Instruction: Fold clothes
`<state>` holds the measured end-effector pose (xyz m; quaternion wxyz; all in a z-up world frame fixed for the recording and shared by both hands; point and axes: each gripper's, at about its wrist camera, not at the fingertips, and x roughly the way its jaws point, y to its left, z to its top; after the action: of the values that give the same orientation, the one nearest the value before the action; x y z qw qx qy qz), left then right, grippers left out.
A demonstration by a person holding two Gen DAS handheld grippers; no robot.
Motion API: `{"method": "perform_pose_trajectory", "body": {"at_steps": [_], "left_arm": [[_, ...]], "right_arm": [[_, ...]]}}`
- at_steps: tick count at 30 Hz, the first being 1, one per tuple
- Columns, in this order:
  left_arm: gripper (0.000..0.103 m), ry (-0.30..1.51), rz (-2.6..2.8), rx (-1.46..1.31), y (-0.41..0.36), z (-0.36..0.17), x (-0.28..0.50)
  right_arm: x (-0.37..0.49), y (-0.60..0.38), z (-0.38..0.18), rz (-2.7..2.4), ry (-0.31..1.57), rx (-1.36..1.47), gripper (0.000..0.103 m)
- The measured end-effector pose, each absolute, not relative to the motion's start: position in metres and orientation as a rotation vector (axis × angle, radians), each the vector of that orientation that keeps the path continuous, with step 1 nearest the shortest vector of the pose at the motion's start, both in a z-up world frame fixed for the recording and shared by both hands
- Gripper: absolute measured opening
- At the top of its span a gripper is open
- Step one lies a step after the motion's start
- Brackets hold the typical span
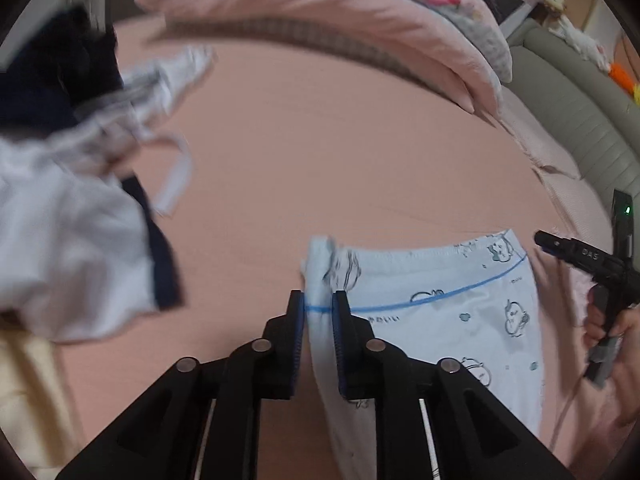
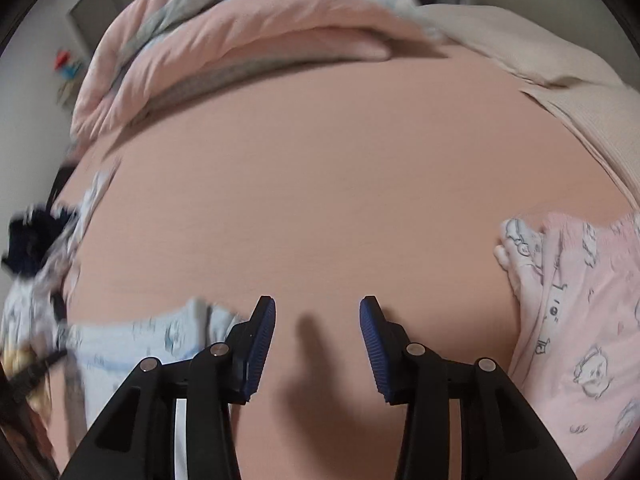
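- My left claw (image 1: 318,308) is closed on a bunched edge of the light blue printed garment (image 1: 448,312); the cloth fills the narrow gap between the pads.
- My right claw (image 2: 318,312) stands about half open over bare sheet with nothing between its pads. The blue garment lies just to its left.
- The garment rests on the near part of the bed (image 1: 320,140). It is thin, limp knit with small cartoon prints, a blue line across it and a ribbed band along its far edge.
- Judgement: the step is straightening the piece before a fold. I should grip the free corner with the right claw, match the band edges, keep the cloth taut and lay it flat.
- A pink printed garment (image 2: 580,320) lies near right, soft and creased.
- At left sits a heap of white and dark clothes (image 1: 72,220), blurred.
- The pink sheet is smooth and matte.
- Far across the bed, a folded pink quilt (image 1: 320,12), thick and padded.
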<state>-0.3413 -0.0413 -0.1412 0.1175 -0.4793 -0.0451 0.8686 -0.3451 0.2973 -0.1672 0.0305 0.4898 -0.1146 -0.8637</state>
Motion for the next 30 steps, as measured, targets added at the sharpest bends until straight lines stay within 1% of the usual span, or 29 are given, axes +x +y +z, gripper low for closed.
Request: {"method": "perform_pose_trajectory", "body": {"at_steps": [3, 5, 8, 9, 10, 13, 16, 17, 20, 23, 24, 25, 27, 29, 30], "left_arm": [[0.013, -0.08, 2.497, -1.336, -0.027, -0.134, -0.332], [0.014, -0.061, 2.445, -1.316, -0.015, -0.136, -0.329], [0.014, 0.03, 2.412, -1.437, -0.001, -0.162, -0.334], [0.014, 0.073, 2.416, -1.501, -0.001, -0.172, -0.335], [0.014, 0.043, 2.423, -1.502, -0.005, -0.17, -0.334], [0.014, -0.044, 2.44, -1.5, -0.017, -0.164, -0.331], [0.014, -0.07, 2.422, -1.438, -0.01, -0.161, -0.332], [0.014, -0.079, 2.416, -1.418, -0.008, -0.16, -0.332], [0.014, -0.073, 2.41, -1.361, 0.001, -0.162, -0.338], [0.014, -0.05, 2.378, -1.41, 0.005, -0.176, -0.354], [0.014, -0.053, 2.37, -1.41, 0.003, -0.178, -0.358], [0.014, -0.062, 2.367, -1.411, 0.0, -0.179, -0.362], [0.013, -0.147, 2.403, -1.433, -0.015, -0.177, -0.377], [0.013, -0.225, 2.396, -1.456, -0.025, -0.174, -0.39], [0.013, -0.247, 2.368, -1.464, -0.025, -0.172, -0.393]], "right_arm": [[-0.343, 0.27, -0.167, -2.559, -0.225, 1.521, 0.043], [-0.343, 0.249, -0.172, -2.529, -0.064, 1.528, 0.043], [-0.35, 0.24, -0.189, -2.518, 0.031, 1.572, 0.043], [-0.353, 0.248, -0.187, -2.524, -0.036, 1.567, 0.043], [-0.354, 0.255, -0.184, -2.558, -0.056, 1.576, 0.043], [-0.351, 0.276, -0.169, -2.743, -0.015, 1.589, 0.043], [-0.339, 0.27, -0.156, -2.618, -0.175, 1.529, 0.045], [-0.333, 0.258, -0.153, -2.571, -0.148, 1.509, 0.045], [-0.317, 0.203, -0.151, -2.474, 0.057, 1.434, 0.045], [-0.324, 0.163, -0.173, -2.461, 0.2, 1.434, 0.045], [-0.33, 0.163, -0.183, -2.477, 0.245, 1.47, 0.043], [-0.336, 0.17, -0.184, -2.498, 0.211, 1.477, 0.042], [-0.346, 0.183, -0.184, -2.538, 0.128, 1.485, 0.042], [-0.35, 0.193, -0.178, -2.648, 0.156, 1.476, 0.049], [-0.35, 0.197, -0.177, -2.639, 0.089, 1.504, 0.049]]}}
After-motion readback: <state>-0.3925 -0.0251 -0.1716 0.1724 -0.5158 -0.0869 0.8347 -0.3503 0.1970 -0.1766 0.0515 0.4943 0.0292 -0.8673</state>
